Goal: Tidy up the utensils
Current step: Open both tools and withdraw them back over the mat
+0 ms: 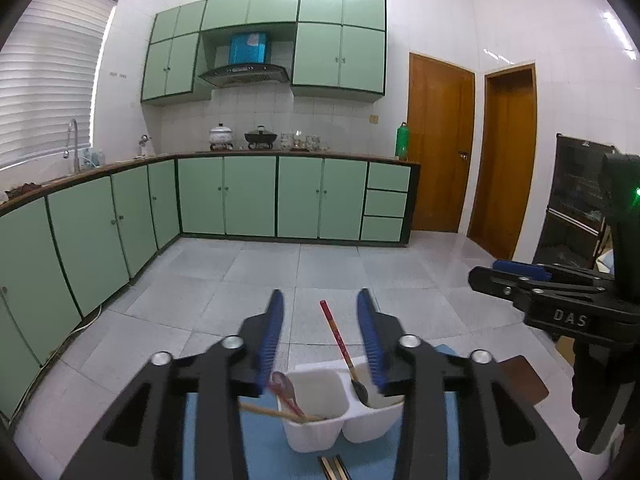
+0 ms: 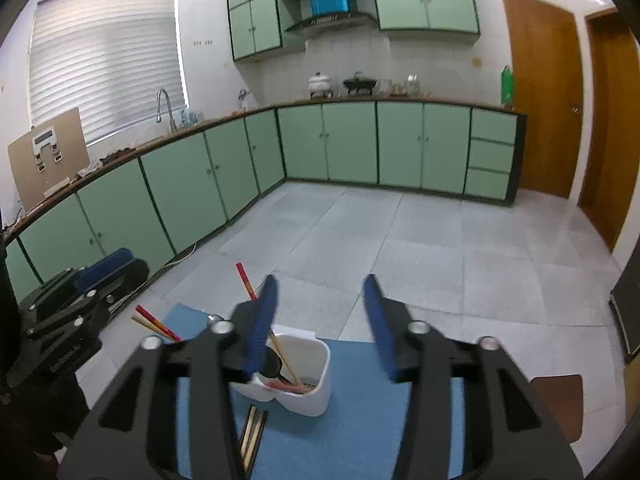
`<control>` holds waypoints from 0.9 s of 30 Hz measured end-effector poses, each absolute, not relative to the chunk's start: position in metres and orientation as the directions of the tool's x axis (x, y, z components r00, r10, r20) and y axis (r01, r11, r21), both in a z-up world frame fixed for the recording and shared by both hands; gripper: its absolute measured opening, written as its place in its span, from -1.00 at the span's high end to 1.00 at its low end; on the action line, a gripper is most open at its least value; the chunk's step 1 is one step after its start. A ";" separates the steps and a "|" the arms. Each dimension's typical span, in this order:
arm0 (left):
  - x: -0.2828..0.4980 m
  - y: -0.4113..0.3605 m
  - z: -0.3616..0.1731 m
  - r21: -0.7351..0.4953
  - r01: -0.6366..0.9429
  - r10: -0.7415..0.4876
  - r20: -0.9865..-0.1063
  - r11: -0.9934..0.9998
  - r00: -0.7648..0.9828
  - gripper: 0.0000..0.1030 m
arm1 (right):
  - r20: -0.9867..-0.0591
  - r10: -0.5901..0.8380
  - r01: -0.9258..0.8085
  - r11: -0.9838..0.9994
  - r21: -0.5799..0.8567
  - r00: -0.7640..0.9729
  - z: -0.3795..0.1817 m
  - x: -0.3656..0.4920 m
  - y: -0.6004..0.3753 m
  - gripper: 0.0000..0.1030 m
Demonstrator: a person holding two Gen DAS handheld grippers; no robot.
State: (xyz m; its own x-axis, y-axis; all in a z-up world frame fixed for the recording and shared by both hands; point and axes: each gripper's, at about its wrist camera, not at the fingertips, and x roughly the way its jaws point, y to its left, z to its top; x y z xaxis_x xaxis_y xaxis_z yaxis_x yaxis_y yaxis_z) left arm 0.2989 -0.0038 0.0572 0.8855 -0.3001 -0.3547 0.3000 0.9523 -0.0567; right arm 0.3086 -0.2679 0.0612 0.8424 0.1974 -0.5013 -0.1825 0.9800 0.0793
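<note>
A white two-compartment utensil holder stands on a blue mat. Its left compartment holds a spoon and chopsticks. Its right compartment holds a black ladle with a red handle. My left gripper is open and empty just above the holder. My right gripper is open and empty above the holder, which shows chopsticks inside. A pair of chopsticks lies flat on the mat in front of the holder, also seen in the left wrist view.
The mat lies on a brown table. The right gripper's body shows at the right of the left wrist view. Green kitchen cabinets and a tiled floor lie beyond. A dark cabinet stands at the right.
</note>
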 end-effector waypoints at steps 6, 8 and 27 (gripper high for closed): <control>0.247 0.012 0.051 -0.072 0.291 -0.298 -0.332 0.954 0.895 -0.15 | -0.452 0.190 -0.195 0.980 0.037 0.871 0.054 0.244 -0.273 -0.54; 0.229 0.018 0.040 -0.082 0.281 -0.291 -0.345 0.956 0.892 -0.21 | -0.449 0.193 -0.201 0.979 0.030 0.873 0.044 0.220 -0.273 -0.64; 0.144 0.047 -0.105 -0.096 0.161 -0.185 -0.637 0.982 0.748 -0.28 | -0.656 0.207 -0.159 0.978 0.132 0.726 -0.109 0.117 -0.249 -0.74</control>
State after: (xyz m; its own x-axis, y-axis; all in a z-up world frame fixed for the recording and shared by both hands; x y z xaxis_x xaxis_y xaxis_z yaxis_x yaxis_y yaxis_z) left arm 0.1436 0.0475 -0.1055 0.7483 -0.1846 -0.6372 0.1609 0.9823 -0.0956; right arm 0.1175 -0.2492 -0.1094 0.7260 0.2066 -0.6559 -0.1588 0.9784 0.1324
